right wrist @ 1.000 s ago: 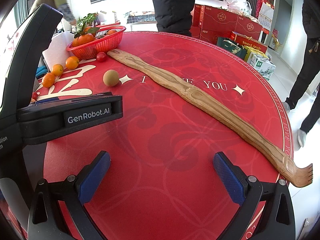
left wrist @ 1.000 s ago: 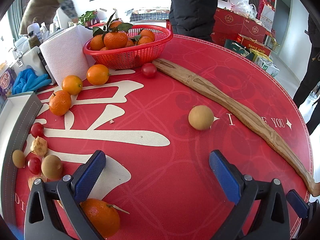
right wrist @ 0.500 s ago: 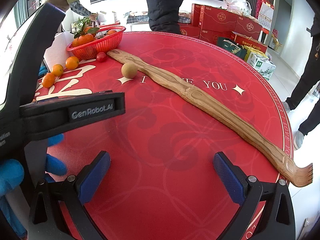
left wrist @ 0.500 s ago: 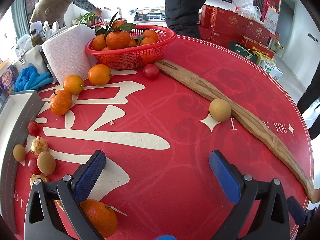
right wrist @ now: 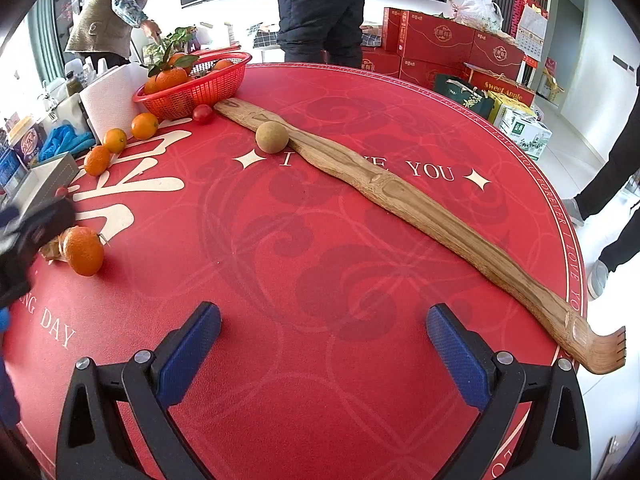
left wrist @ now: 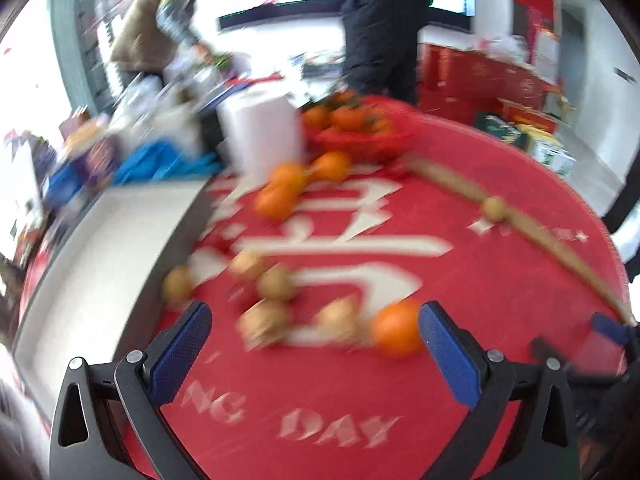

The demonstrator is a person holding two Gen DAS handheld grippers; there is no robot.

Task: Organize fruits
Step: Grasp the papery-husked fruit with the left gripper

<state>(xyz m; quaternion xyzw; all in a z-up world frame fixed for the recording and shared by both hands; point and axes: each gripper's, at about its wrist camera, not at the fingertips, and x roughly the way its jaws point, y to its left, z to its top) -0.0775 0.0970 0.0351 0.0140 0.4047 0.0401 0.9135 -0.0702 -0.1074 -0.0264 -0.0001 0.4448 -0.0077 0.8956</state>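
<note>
Red cloth [right wrist: 320,240] with white lettering covers the round table; stacked red boxes [right wrist: 440,40] and two standing people fill the room behind it.

Left claw [left wrist: 314,354] is spread wide, nothing between its blue pads [left wrist: 180,354]. Its view is badly smeared. Just ahead of it, by the right pad, lies an orange [left wrist: 396,332]; several tan fruits [left wrist: 276,284] lie ahead between the pads, too blurred to tell apart. A white tray [left wrist: 100,248] sits ahead to the left. Farther ahead are three small oranges [left wrist: 280,196], a paper roll [left wrist: 262,132] and the basket [left wrist: 368,136].

Right claw [right wrist: 324,350] is also spread wide and holds nothing, over bare cloth. Ahead of it a long wooden scratcher [right wrist: 400,188] runs slantwise from far left to near right. A tan ball [right wrist: 272,137] touches the scratcher's near edge, well ahead. The red basket [right wrist: 196,88] of leafy oranges stands far ahead to the left, a cherry tomato [right wrist: 202,113] just beside it. One orange [right wrist: 83,250] lies left of the claw, next to the blurred left gripper body.
</note>
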